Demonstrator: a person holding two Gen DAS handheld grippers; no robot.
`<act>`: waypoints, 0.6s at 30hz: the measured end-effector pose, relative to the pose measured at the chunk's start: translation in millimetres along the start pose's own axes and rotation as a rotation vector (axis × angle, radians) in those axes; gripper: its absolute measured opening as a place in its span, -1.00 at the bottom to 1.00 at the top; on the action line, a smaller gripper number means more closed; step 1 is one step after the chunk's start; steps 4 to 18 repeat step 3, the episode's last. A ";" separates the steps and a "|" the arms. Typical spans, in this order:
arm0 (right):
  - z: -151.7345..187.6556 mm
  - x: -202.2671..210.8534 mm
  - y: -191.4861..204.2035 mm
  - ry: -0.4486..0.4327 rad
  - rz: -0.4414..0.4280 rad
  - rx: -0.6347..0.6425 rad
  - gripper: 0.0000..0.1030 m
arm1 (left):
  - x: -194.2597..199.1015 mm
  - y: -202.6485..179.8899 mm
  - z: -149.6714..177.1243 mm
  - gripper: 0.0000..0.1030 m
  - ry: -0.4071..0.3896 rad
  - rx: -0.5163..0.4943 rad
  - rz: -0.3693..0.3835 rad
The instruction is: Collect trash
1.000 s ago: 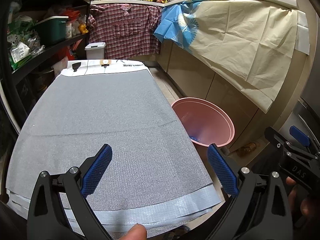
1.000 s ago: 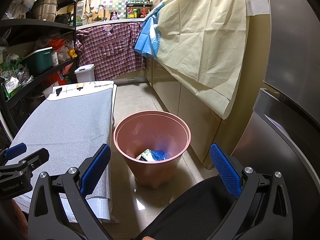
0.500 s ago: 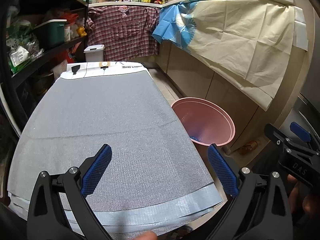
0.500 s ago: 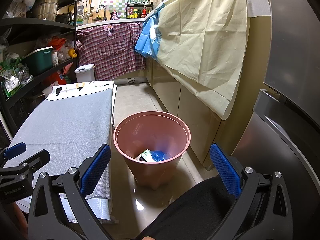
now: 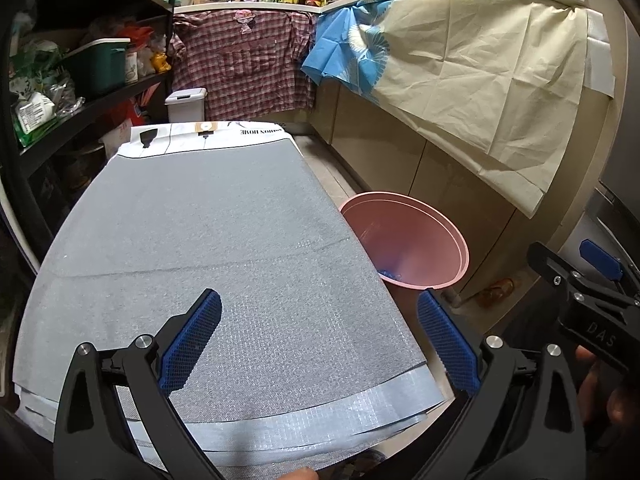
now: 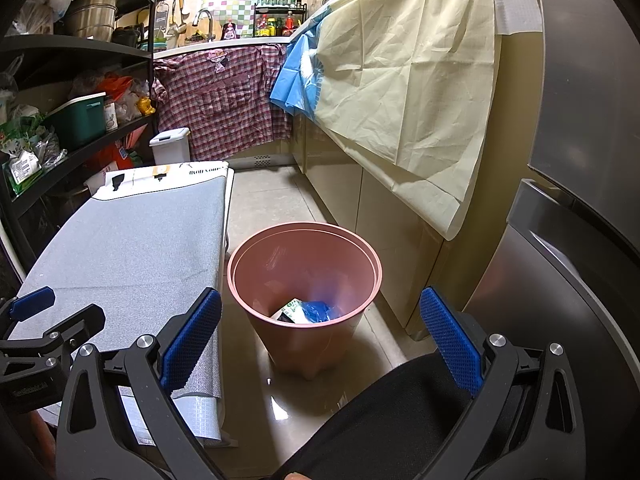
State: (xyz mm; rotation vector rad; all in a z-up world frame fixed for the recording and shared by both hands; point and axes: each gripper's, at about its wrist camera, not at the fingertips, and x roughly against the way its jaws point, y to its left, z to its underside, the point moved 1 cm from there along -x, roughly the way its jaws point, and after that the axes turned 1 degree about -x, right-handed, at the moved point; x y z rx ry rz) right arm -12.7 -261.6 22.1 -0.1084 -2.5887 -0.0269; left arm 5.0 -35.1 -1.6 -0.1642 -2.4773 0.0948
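Nothing moved; left claw (image 5: 318, 338) and right claw (image 6: 320, 336) both spread wide, empty, touching nothing.

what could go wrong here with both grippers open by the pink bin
1. The round pink plastic bin stands on glossy floor tile close beside the grey mat-covered table; a low swing of the open right gripper could nudge or tip it, spilling the blue and green wrappers inside.
2. The open left gripper hovers over the mat's loose taped front edge; a finger might snag and drag it.
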 end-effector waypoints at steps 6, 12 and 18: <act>-0.1 0.1 0.0 -0.001 0.000 0.000 0.90 | -0.1 0.1 0.0 0.85 0.002 0.001 0.002; -0.1 0.1 0.0 -0.001 0.000 0.000 0.90 | -0.1 0.1 0.0 0.85 0.002 0.001 0.002; -0.1 0.1 0.0 -0.001 0.000 0.000 0.90 | -0.1 0.1 0.0 0.85 0.002 0.001 0.002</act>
